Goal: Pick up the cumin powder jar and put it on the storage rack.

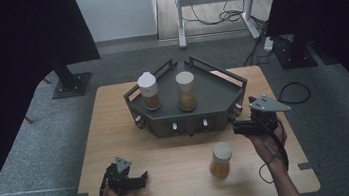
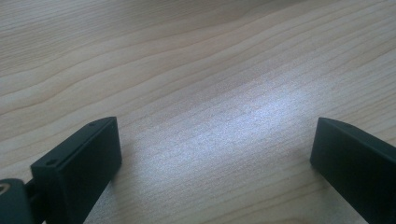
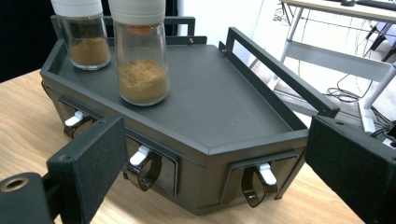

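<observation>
Looking at our setup from biggest to smallest: the wooden table (image 1: 116, 135) carries a dark grey corner tray (image 1: 212, 91) with low rails along its back edges and little clips with white tabs (image 3: 138, 156) on its front face. Two glass jars stand upright on the tray deck. The jar with the domed white cap (image 1: 149, 91) sits at the left and has a shallow layer of brown powder at the bottom. The flat-lidded jar (image 1: 186, 90) just beside it is maybe a third full of a lighter tan powder. Both are apart from each other, not touching.

A third jar (image 1: 220, 160) stands off the tray, on bare table in front of it, toward the right. It's upright, long axis vertical, pale lid facing up, amber-brown contents inside.

Now our hands. Our right gripper (image 1: 239, 126) sits just off the tray's front right corner, held roughly level and aimed leftward at the tray front; in its own view the jaws stand wide with nothing between them. The loose jar is near it, a bit closer to us, not touched. Our left gripper (image 1: 142, 178) rests low at the near left of the table, pointing right, well apart from the jars. Its jaws are spread wide too, just wood grain between them.
</observation>
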The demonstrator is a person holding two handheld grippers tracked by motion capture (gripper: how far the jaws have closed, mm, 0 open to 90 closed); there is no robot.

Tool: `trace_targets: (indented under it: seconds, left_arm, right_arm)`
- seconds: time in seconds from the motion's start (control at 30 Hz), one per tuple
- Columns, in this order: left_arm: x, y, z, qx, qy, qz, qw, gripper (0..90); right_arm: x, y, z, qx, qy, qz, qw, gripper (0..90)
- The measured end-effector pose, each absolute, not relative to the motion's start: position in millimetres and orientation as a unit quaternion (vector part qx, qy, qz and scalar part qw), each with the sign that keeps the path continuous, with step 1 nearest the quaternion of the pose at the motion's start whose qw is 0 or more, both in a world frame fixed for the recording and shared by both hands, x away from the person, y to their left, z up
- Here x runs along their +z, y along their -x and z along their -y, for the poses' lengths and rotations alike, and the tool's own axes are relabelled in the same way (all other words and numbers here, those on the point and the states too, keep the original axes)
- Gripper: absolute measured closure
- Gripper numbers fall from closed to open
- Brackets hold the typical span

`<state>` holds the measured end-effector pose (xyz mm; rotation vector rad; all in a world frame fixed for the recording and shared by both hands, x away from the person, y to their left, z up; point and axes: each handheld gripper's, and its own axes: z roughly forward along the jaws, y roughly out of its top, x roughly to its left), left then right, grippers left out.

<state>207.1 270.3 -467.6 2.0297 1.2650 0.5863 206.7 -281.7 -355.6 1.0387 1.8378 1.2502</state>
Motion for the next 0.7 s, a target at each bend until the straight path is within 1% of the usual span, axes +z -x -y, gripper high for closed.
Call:
trace_targets:
  seconds: [0.3,0.7]
  left_arm:
    - [-467.6,-207.1,-270.3,0.225,-0.777,-0.484,0.333,1.5]
    - [-467.7,-206.9,-270.1,0.225,-0.777,-0.485,0.333,1.5]
  right_arm:
    - [-362.7,-204.0,286.9,0.465,-0.412,-0.707,0.339,5.8]
    - [-384.4,-203.8,293.3,0.442,-0.437,-0.709,0.332,6.2]
